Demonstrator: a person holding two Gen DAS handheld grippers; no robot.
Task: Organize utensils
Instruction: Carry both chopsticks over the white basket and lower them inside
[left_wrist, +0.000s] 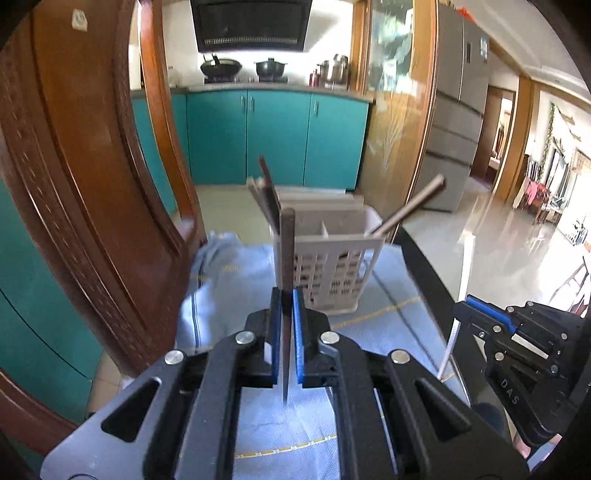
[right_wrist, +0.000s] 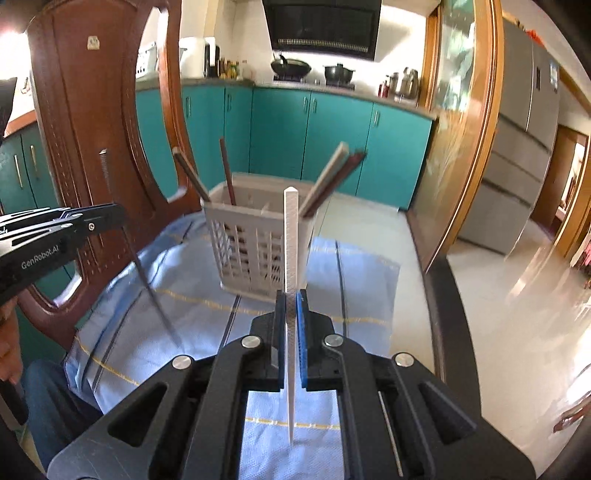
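Note:
A pale slotted utensil basket (left_wrist: 332, 266) stands upright on the blue cloth, with several chopsticks leaning in its compartments; it also shows in the right wrist view (right_wrist: 255, 254). My left gripper (left_wrist: 286, 325) is shut on a dark brown chopstick (left_wrist: 286, 254), held upright just in front of the basket. My right gripper (right_wrist: 291, 325) is shut on a white chopstick (right_wrist: 290, 240), held upright in front of the basket. Each gripper shows in the other's view, the right (left_wrist: 491, 314) and the left (right_wrist: 110, 218).
A light blue cloth (right_wrist: 354, 280) covers the table. A carved wooden chair back (left_wrist: 92, 184) stands close on the left. The table's dark edge (right_wrist: 447, 306) runs along the right. Teal kitchen cabinets (left_wrist: 273, 136) lie beyond.

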